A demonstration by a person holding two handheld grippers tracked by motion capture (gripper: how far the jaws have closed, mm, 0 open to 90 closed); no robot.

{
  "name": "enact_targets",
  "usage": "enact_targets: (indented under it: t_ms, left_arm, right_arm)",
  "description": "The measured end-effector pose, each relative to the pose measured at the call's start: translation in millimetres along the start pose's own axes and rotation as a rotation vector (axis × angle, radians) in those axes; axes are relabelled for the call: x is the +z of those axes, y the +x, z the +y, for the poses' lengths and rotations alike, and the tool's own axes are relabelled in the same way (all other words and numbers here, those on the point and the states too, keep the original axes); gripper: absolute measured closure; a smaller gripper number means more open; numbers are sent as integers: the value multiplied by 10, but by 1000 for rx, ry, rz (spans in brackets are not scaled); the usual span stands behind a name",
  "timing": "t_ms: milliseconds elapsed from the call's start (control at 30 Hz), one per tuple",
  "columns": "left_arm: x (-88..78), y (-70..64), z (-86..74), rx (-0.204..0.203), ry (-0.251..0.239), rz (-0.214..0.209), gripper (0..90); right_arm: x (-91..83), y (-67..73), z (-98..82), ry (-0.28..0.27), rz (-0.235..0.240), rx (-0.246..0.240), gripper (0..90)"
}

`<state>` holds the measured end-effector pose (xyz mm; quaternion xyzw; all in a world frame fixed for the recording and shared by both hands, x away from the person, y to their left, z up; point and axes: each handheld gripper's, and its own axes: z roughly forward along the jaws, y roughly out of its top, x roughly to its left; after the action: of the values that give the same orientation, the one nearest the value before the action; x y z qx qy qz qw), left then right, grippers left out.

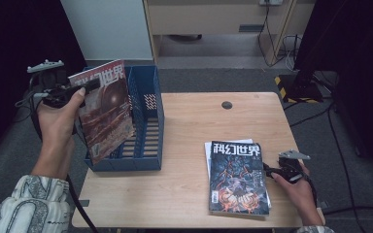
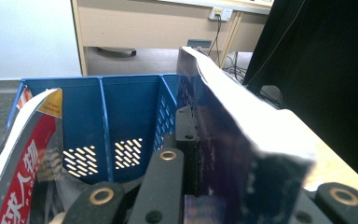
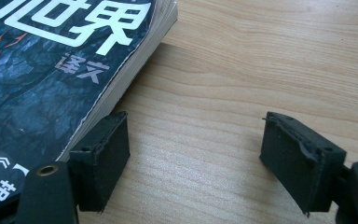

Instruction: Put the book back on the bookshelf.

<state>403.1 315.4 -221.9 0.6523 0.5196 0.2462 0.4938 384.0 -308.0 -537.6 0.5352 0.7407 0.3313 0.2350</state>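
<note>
My left gripper (image 1: 85, 89) is shut on the top edge of a red-brown magazine (image 1: 106, 109), which hangs tilted over the left part of the blue file rack (image 1: 150, 126). In the left gripper view the held magazine (image 2: 242, 140) runs between the jaws, with the rack's compartments (image 2: 126, 102) behind it. A red-covered magazine (image 2: 23, 158) stands in the rack at the left. A dark-covered magazine (image 1: 237, 177) tops a small stack on the table. My right gripper (image 1: 268, 170) rests open at the stack's right edge. Its left pad (image 3: 102, 154) is beside the stack (image 3: 51, 70), with bare wood between the pads.
The wooden table (image 1: 189, 121) has a round cable hole (image 1: 227, 104) near its far edge. The rack takes up the table's left end. Cables lie on the floor (image 1: 320, 116) to the right, and a cabinet (image 1: 213, 19) stands behind.
</note>
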Motion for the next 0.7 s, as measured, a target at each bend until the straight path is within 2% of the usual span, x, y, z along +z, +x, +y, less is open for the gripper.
enact_targets:
  t_ms: [300,700]
  left_arm:
    - [-8,59,3,-10,-2,13,837]
    - [182,143,-2,-15,17,40,838]
  right_arm:
    - [0,0,0,0,0,0,236]
    - [0,2,0,0,-1,1,236]
